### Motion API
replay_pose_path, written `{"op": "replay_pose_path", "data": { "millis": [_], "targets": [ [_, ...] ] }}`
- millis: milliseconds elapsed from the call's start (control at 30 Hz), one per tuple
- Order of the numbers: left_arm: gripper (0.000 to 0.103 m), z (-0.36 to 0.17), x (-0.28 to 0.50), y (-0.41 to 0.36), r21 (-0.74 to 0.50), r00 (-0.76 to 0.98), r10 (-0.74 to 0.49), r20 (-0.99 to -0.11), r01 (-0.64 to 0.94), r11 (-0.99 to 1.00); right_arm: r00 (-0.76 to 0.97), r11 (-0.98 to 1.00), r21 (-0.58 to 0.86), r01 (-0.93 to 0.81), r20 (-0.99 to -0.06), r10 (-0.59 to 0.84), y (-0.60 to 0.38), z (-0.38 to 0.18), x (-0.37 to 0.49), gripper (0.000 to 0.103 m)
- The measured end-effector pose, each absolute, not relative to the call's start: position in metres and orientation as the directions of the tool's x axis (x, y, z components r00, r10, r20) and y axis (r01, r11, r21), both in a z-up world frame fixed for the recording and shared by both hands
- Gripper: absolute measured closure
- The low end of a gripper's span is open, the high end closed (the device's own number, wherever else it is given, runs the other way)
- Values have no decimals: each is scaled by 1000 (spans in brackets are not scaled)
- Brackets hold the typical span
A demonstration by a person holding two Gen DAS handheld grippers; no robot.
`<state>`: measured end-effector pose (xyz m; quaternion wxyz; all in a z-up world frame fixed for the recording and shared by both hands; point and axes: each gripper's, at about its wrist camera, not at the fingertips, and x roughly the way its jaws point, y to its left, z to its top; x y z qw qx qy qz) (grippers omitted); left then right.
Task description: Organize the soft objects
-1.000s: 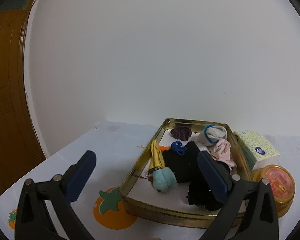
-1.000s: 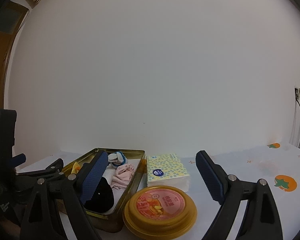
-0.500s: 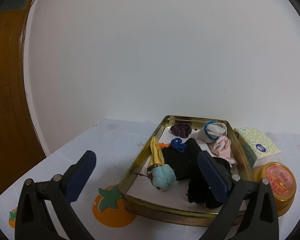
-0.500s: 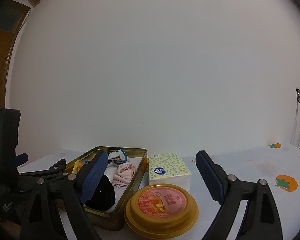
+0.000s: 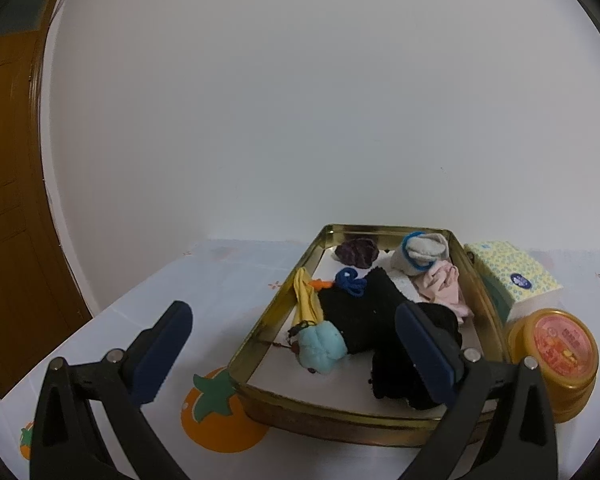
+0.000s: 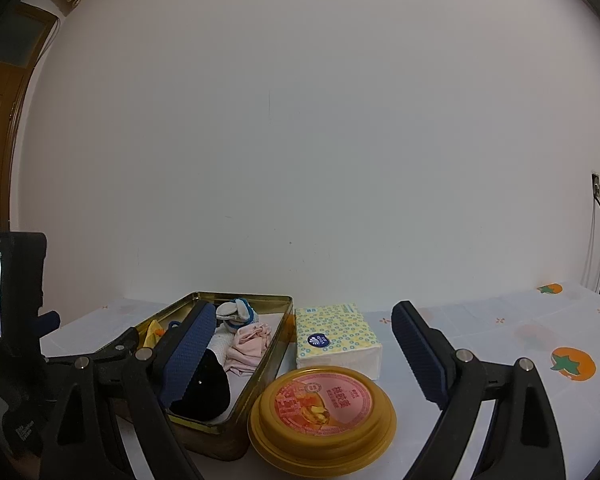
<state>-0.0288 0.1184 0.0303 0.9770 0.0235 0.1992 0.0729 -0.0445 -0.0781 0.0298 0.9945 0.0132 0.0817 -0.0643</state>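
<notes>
A gold metal tin (image 5: 268, 320) (image 6: 272, 350) lies on the table, filled with soft things. Inside are black socks (image 5: 364, 308) (image 6: 204, 392), a pink cloth (image 5: 440, 284) (image 6: 248, 344), a white sock roll with blue trim (image 5: 420, 252) (image 6: 234, 312), a purple bundle (image 5: 356, 252), a blue cord (image 5: 350, 280), a yellow cloth (image 5: 306, 298) and a light blue pouch (image 5: 320, 346). My left gripper (image 5: 292, 344) hovers open before the tin's near left corner, holding nothing. My right gripper (image 6: 304, 344) stands open above the yellow-lidded tub, empty.
A yellow round tub with a pink label (image 6: 322, 408) (image 5: 556, 356) sits right of the tin. Behind it lies a tissue pack (image 6: 336, 338) (image 5: 512, 276). The white tablecloth (image 6: 500, 332) carries orange fruit prints. A wall rises right behind; a wooden door (image 5: 8, 200) is at left.
</notes>
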Motion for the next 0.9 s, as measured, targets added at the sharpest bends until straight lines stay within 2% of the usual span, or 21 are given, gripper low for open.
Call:
{"op": "replay_pose_path", "data": {
  "millis": [900],
  "targets": [
    [0,31,-29,123,62,916,154,-371,-141,988,979,991,9,133,-158,-130,-74,30,-46,12]
  ]
}}
